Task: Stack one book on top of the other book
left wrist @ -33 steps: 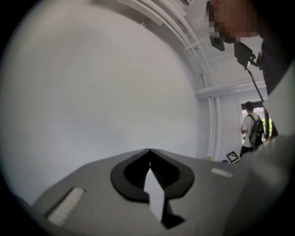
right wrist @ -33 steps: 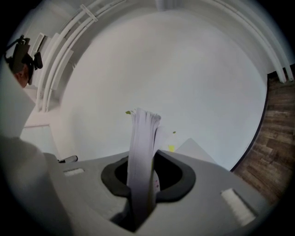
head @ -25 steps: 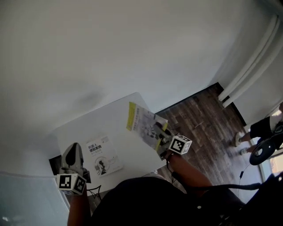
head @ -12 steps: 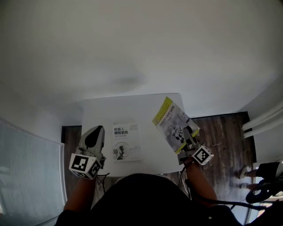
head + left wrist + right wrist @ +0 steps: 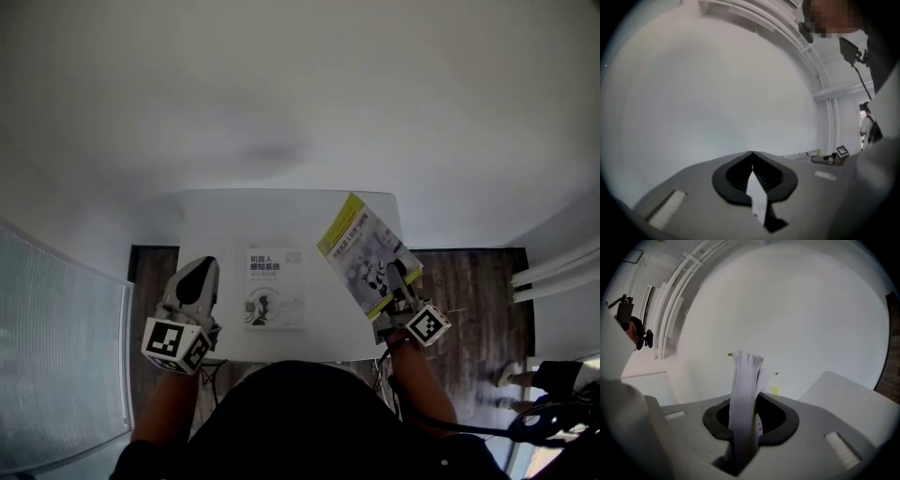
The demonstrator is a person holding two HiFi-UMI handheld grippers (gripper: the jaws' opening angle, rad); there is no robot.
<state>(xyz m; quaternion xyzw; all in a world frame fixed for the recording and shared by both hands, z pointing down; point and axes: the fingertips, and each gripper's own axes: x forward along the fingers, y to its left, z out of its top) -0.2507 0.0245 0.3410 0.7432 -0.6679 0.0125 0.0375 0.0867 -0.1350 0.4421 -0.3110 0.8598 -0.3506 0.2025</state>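
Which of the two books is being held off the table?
The yellow-edged book, clamped in the right claw and tilted above the table. The white book lies flat on it, with no claw touching it.

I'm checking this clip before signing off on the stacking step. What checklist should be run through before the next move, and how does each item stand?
1. Grip: the right gripper is shut on the yellow-edged book, with its pages between the jaws. Ok.
2. Held book off the table: it looks raised and tilted near the table's right edge. Ok.
3. Target free: the white book lies flat with nothing on its cover. Ok.
4. Alignment: the held book is to the right of the white book and at an angle to it. Not ok.
5. The left gripper is out of the way, to the left of the white book and apart from it, with no book between its jaws. Ok.
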